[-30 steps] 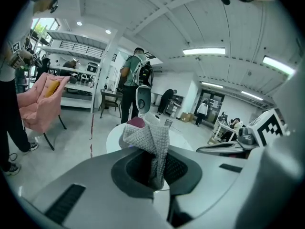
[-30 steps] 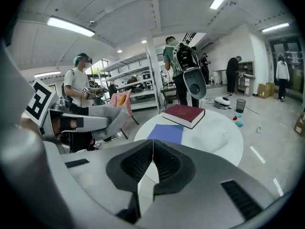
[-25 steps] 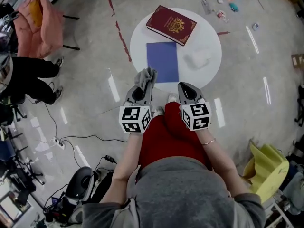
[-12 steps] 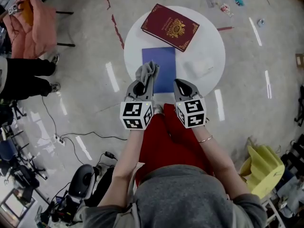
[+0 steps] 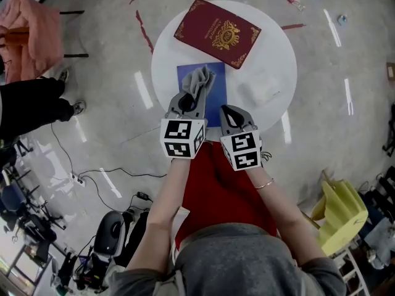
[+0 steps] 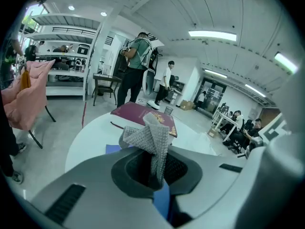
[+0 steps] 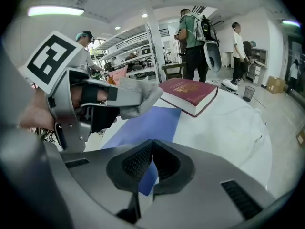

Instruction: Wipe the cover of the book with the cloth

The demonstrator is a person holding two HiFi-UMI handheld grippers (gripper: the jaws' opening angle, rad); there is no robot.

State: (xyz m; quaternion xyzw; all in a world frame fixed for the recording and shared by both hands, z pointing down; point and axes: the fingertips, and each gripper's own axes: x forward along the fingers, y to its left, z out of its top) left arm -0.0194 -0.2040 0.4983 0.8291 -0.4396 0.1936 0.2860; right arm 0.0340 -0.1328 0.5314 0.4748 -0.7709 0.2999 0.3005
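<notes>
Left gripper view shows your left gripper (image 6: 152, 170) clamped on a soft grey knitted cloth (image 6: 148, 137), with loose folds flopping past the jaws. It will likely drape and drag, so press it flat. Your right gripper (image 7: 151, 163) is pinched together on nothing. The maroon hardback book with a gold crest (image 5: 217, 32) lies ahead of both. It looks stiff and probably heavy enough not to slide, though you could steady its near edge. A flat blue sheet (image 5: 217, 106) lies just this side of the book on the round white table (image 5: 274, 48). Beyond the book are polished grey floor (image 5: 345, 79) and standing people (image 6: 136, 66).
</notes>
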